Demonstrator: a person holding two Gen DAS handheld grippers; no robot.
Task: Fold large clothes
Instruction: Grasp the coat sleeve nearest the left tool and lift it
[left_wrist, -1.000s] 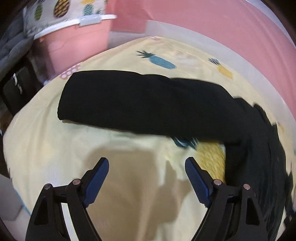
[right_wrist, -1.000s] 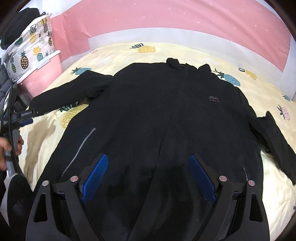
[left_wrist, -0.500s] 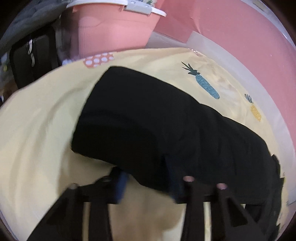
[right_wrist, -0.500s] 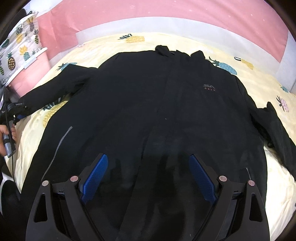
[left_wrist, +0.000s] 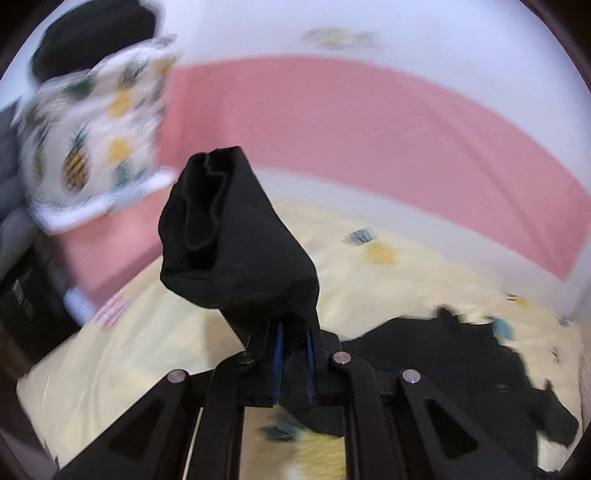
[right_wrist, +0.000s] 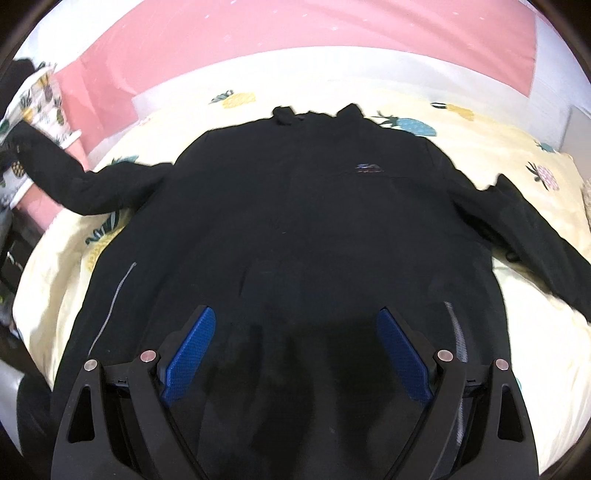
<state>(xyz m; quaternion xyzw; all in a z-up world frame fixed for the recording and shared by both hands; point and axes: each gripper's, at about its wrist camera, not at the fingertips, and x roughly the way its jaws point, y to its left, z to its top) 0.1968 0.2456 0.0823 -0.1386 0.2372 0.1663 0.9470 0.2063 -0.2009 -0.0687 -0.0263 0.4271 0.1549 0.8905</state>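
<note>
A large black jacket lies front up on a yellow pineapple-print bed sheet, collar at the far side. My left gripper is shut on the cuff end of the jacket's left sleeve and holds it lifted off the bed. In the right wrist view that sleeve rises to the left edge. My right gripper is open and empty, hovering over the jacket's lower hem. The right sleeve lies spread to the right.
A pink wall band runs behind the bed. A pineapple-print cushion sits on a pink box at the left of the bed. Dark bags stand on the floor at the left.
My left gripper has gone to the left sleeve's cuff, shut on it and lifted it off the sheet. My right gripper has stayed open over the hem and moved little.
</note>
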